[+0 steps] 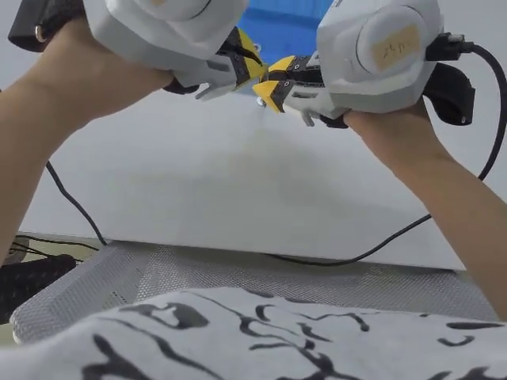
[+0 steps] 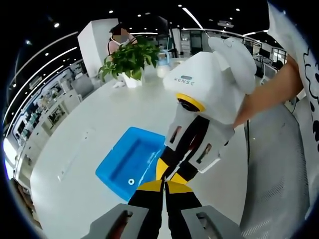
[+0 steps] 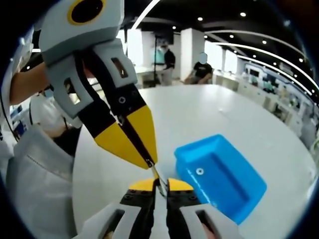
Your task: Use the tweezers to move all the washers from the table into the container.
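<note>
First, in the head view, the left gripper (image 1: 249, 70) and right gripper (image 1: 271, 79) meet tip to tip at top centre above the white table (image 1: 238, 174), with the blue container (image 1: 289, 32) just behind them. In the left gripper view, its own jaws are pressed together at the bottom, and one washer (image 2: 131, 181) lies inside the container at lower left. In the right gripper view, the left gripper is clenched on thin metal tweezers (image 3: 154, 172). Their tip dips into the narrow gap between the right jaws; whether those pinch it, I cannot tell. The washer looks small, flat, light and slick, so it is probably best nipped gently across the rim, since the tweezers look springy.
</note>
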{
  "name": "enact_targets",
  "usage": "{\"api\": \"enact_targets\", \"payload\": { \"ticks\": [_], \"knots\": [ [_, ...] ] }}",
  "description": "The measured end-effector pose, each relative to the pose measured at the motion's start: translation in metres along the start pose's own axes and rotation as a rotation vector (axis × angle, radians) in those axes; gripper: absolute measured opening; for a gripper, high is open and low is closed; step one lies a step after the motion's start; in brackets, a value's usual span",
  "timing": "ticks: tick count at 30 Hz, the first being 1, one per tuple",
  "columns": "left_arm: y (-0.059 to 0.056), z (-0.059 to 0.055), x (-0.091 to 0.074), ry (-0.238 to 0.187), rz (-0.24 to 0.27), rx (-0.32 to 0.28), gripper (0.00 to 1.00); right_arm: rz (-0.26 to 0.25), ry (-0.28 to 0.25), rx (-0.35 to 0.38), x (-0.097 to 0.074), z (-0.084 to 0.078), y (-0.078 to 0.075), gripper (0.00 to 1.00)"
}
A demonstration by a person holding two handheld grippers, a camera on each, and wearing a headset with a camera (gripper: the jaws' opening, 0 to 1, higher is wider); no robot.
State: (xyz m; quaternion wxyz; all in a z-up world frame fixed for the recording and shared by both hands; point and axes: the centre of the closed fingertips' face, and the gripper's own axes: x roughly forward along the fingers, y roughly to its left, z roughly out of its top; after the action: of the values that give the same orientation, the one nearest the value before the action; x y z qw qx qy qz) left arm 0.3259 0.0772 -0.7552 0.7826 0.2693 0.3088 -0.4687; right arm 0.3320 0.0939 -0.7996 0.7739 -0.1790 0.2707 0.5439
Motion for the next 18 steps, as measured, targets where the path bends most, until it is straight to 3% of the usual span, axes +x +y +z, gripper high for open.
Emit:
{"api": "enact_targets", "payload": {
  "ticks": [7,18],
  "knots": [
    [-0.005,0.003,0.001,0.008,0.001,0.030,0.00,-0.019,0.024,-0.041,-0.003,-0.002,0.001,0.02],
    [-0.003,0.013,-0.006,-0.042,0.019,0.029,0.00,-0.019,-0.006,-0.046,-0.016,0.014,0.003,0.02]
  ]
}}
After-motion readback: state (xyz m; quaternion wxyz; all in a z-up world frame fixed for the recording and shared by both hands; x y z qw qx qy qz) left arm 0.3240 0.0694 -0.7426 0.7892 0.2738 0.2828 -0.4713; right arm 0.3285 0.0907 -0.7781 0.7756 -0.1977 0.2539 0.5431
